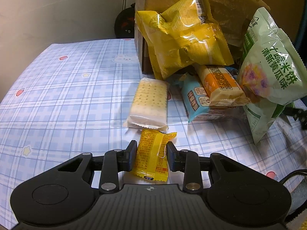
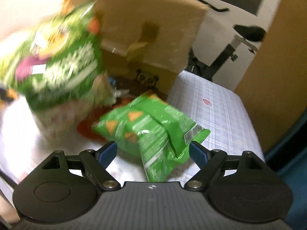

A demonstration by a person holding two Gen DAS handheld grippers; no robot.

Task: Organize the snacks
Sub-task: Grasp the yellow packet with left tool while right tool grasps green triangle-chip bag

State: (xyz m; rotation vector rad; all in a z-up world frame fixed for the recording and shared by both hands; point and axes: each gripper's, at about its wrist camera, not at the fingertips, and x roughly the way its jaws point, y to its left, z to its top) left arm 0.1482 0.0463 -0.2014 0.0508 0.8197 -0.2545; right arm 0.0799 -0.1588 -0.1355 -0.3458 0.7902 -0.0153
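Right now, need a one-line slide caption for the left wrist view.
Left gripper clamps a small yellow snack packet on the plaid tablecloth, beside a wrapped cracker pack.

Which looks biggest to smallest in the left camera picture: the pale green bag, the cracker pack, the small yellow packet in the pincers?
1. Pale green bag
2. Cracker pack
3. Small yellow packet, though it lies nearest the camera, so it may really be smaller than it looks.

Tablecloth [image 1: 67,88] pale blue plaid, small red and yellow motifs. Small packet [image 1: 152,156] yellow with orange print; cracker pack [image 1: 148,103] cream. Chip bag [image 2: 151,134] bright green, orange triangles.
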